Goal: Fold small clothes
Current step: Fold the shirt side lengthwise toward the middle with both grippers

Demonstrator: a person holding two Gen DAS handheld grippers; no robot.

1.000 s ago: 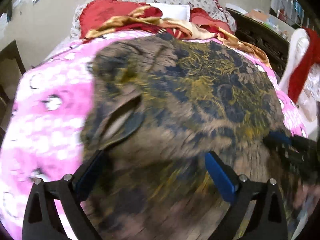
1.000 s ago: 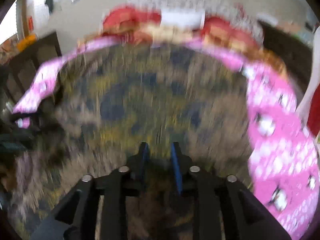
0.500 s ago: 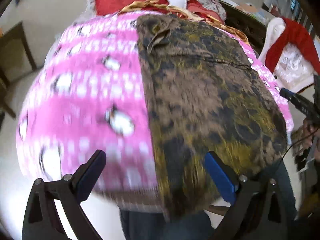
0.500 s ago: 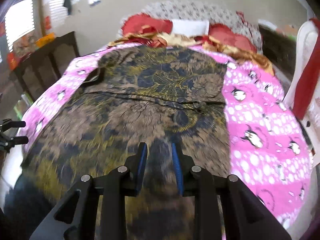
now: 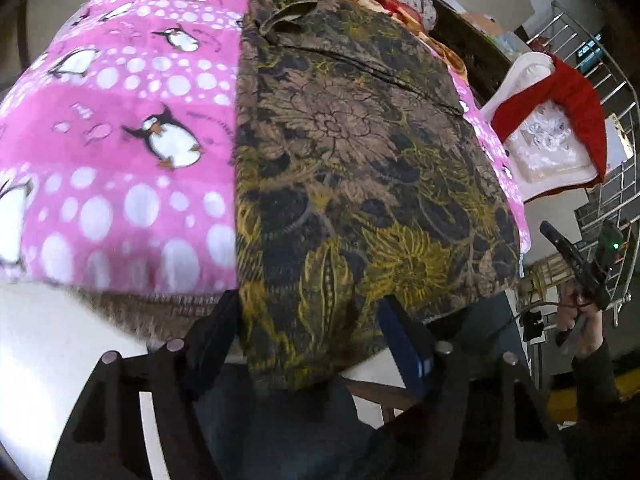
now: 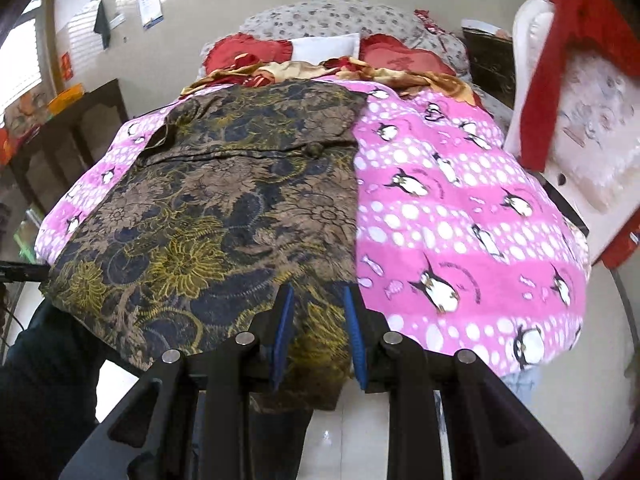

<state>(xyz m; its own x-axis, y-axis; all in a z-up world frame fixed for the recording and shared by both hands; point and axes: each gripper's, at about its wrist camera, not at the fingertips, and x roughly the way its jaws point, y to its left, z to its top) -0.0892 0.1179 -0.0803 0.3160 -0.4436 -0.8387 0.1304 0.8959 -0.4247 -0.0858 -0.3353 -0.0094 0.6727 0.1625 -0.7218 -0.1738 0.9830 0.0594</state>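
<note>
Floral garment [image 6: 224,208], spread flat on penguin blanket [image 6: 460,216] for folding.
Left gripper [image 5: 310,332] apart, hem between; right gripper [image 6: 318,332] part-closed astride hem, clamp unclear.

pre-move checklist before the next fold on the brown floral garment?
1. Brown floral garment spread flat on penguin blanket: ok.
2. Near hem on the bed: not ok, it hangs over the bed edge.
3. Right hand-held gripper closed on the hem: cannot tell; fingers narrow, fabric between them.
4. Left hand-held gripper free: ok, jaws wide, fabric between them but ungripped.
5. Button and front seam lying flat: ok.
6. Pillows clear of fold area: ok.
</note>
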